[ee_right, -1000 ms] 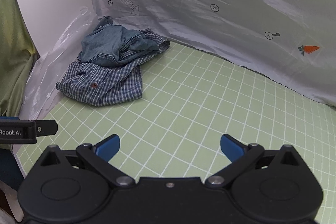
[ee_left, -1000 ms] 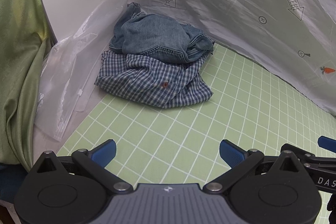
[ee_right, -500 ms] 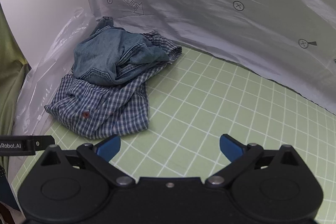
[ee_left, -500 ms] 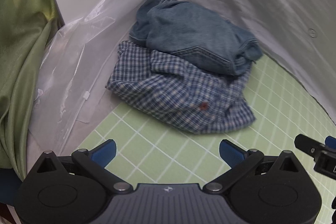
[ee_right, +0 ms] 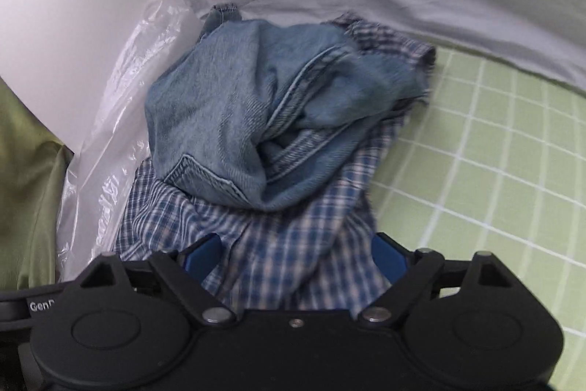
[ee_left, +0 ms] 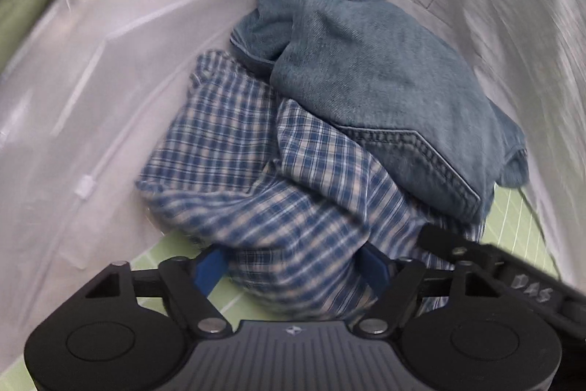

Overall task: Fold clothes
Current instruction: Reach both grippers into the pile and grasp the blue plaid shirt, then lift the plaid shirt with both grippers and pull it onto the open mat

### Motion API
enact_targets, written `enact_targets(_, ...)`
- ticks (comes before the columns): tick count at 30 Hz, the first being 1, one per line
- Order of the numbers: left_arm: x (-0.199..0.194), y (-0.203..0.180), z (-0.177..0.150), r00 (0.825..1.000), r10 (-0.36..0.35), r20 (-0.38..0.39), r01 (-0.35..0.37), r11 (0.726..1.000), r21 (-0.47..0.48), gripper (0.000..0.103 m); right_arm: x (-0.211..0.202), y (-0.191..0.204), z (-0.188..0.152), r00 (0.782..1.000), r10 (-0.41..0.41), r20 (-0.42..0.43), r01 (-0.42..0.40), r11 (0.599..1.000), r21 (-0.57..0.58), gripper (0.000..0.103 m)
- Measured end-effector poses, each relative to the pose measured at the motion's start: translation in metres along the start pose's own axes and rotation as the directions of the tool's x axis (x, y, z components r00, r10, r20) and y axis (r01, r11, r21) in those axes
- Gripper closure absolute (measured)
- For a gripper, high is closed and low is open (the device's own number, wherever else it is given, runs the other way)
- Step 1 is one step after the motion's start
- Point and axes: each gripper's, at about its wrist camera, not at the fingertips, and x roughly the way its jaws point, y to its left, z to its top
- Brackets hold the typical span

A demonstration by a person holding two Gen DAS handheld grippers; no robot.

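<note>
Denim, one crumpled blue garment (ee_right: 249,120), tops one blue-checked shirt (ee_left: 263,193) at my green gridded worktop's (ee_right: 494,178) back-left corner; my left hand-held gripper (ee_left: 293,268) and right hand-held gripper (ee_right: 293,257) both gape wide around the shirt's near edge.

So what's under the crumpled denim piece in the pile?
The denim garment lies on the blue plaid shirt, which spreads out below it onto the green grid mat. Whatever else sits beneath the denim is covered. Both grippers' fingers straddle the shirt's near edge, still open.
</note>
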Motion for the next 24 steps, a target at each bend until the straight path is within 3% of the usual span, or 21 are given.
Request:
enact_targets(5, 0.008, 0.002, 0.001, 1.000, -0.020, 0.014, 0.020, 1.000, 0.000, 0.047, 0.019, 0.007, 0.003, 1.000, 0.009, -0.023, -0.009, 0.999, -0.038, 0.025)
enact_targets(6, 0.007, 0.001, 0.001, 0.999, -0.027, 0.016, 0.027, 1.000, 0.005, 0.056, 0.021, 0.009, 0.005, 0.999, 0.008, -0.033, -0.010, 0.998, -0.055, 0.028)
enact_targets(7, 0.008, 0.001, 0.002, 0.999, -0.039, 0.016, 0.039, 0.999, -0.002, 0.066, 0.023, 0.011, 0.007, 0.999, 0.007, -0.042, -0.010, 0.997, -0.073, 0.041)
enact_targets(8, 0.009, 0.001, 0.004, 0.998, -0.053, 0.015, 0.053, 0.998, -0.015, 0.068, 0.023, 0.014, 0.009, 0.999, 0.013, -0.045, -0.017, 0.996, -0.088, 0.054)
enact_targets(10, 0.007, -0.001, 0.009, 0.997, -0.066, 0.031, 0.067, 0.997, -0.041, 0.079, 0.024, 0.020, 0.015, 0.999, 0.015, -0.040, -0.020, 0.992, -0.123, 0.071)
enact_targets(13, -0.006, -0.007, 0.022, 0.988, -0.112, 0.103, 0.120, 0.990, -0.074, 0.085, 0.020, 0.032, 0.029, 1.000, 0.020, -0.008, -0.021, 0.980, -0.196, 0.085)
enact_targets(17, -0.052, -0.018, 0.043, 0.950, -0.181, 0.255, 0.203, 0.977, -0.062, 0.087, -0.008, 0.055, 0.061, 0.990, 0.047, 0.135, -0.009, 0.962, -0.274, 0.089)
enact_targets(20, -0.096, -0.027, 0.056, 0.901, -0.229, 0.368, 0.257, 0.966, -0.027, 0.087, -0.049, 0.063, 0.085, 0.954, 0.127, 0.273, -0.059, 0.968, -0.242, 0.091)
enact_targets(21, -0.104, -0.028, 0.055, 0.892, -0.247, 0.379, 0.275, 0.961, -0.020, 0.087, -0.062, 0.062, 0.089, 0.938, 0.159, 0.307, -0.090, 0.970, -0.225, 0.091)
enact_targets(24, -0.109, -0.034, 0.032, 0.905, -0.264, 0.333, 0.273, 0.962, 0.020, 0.087, -0.070, 0.050, 0.073, 0.951, 0.123, 0.285, -0.060, 0.973, -0.221, 0.091)
